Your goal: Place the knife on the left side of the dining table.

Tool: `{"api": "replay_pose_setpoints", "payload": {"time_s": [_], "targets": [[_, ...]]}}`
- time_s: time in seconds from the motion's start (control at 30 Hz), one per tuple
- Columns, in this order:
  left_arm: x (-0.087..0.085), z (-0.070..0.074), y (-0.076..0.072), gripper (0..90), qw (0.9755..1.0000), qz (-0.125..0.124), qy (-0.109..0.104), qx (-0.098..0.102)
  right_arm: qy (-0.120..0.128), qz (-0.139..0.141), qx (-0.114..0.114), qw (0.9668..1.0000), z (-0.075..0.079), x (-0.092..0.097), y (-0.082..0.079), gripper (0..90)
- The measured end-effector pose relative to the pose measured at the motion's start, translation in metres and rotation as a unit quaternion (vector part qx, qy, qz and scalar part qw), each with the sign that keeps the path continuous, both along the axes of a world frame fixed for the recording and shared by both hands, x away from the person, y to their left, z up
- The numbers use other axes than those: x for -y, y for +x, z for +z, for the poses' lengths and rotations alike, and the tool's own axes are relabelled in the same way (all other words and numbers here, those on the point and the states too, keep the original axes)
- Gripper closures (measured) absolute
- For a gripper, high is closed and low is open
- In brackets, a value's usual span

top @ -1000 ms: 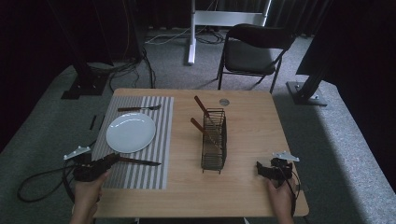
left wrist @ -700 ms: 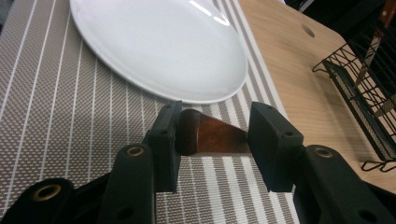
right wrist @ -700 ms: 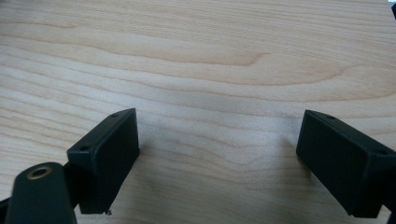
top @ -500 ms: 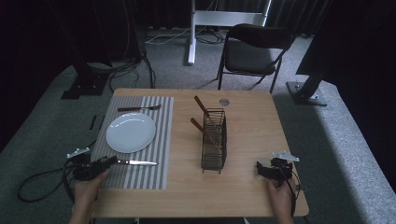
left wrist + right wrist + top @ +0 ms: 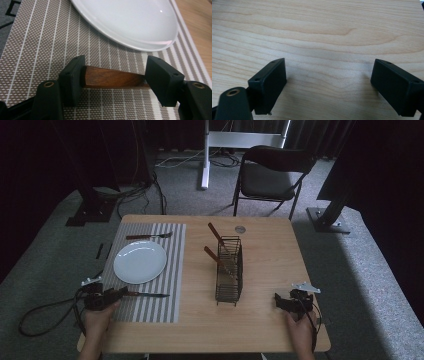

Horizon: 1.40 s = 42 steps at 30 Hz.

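Both black fingers (image 5: 72,80) of my left gripper (image 5: 113,80) are standing apart around the wooden handle of the knife (image 5: 145,294), one touching its butt end and the other seeming a shade clear, so I am judging the clamp released or only loosely bearing. That knife is lying flat on the striped placemat (image 5: 165,270) at the near left of the table (image 5: 270,250), just near of the white plate (image 5: 140,261), blade pointing right toward the wire caddy (image 5: 230,270). I am reading this as the end of laying the knife down; what the next move is calling for is a straight draw back toward me, without dragging the handle askew. My right gripper (image 5: 283,301) is resting low at the near right with its jaws wide and empty over bare wood. A fork (image 5: 148,236) is lying at the far edge of the mat. Two wooden handles are sticking up from the caddy, but I am unable to make out which utensils they belong to.
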<state>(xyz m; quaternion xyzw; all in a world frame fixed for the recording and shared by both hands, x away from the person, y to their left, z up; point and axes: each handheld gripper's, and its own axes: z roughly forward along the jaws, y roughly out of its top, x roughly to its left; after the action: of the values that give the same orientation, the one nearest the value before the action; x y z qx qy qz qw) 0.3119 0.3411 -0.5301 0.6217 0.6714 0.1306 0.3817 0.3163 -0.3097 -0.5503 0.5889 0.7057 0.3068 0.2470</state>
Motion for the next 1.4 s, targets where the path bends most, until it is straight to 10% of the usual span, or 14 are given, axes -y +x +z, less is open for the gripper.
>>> {"api": "replay_pose_setpoints", "payload": {"time_s": [0.23, 0.33, 0.8, 0.97, 1.4], "targets": [[0.005, -0.003, 0.001, 31.4, 0.9993, 0.003, 0.038, 0.003, 0.000, 0.000, 0.000, 1.0000, 0.000, 0.000, 0.000, 12.4], [0.013, -0.004, 0.002, 30.5, 0.9954, 0.004, 0.096, 0.005, 0.000, 0.000, 0.000, 1.0000, 0.000, 0.000, 0.000, 12.4], [0.016, 0.004, -0.025, 16.3, 0.9949, -0.016, 0.093, 0.033, 0.000, 0.000, 0.000, 1.0000, 0.000, 0.000, 0.000, 12.4], [0.024, -0.006, -0.039, 0.0, 0.9907, -0.038, 0.129, 0.023, 0.000, 0.000, 0.000, 1.0000, 0.000, 0.000, 0.000, 12.4], [0.022, -0.011, -0.058, 0.0, 0.9851, -0.010, 0.166, 0.042, 0.000, 0.000, 0.000, 1.0000, 0.000, 0.000, 0.000, 12.4]]}}
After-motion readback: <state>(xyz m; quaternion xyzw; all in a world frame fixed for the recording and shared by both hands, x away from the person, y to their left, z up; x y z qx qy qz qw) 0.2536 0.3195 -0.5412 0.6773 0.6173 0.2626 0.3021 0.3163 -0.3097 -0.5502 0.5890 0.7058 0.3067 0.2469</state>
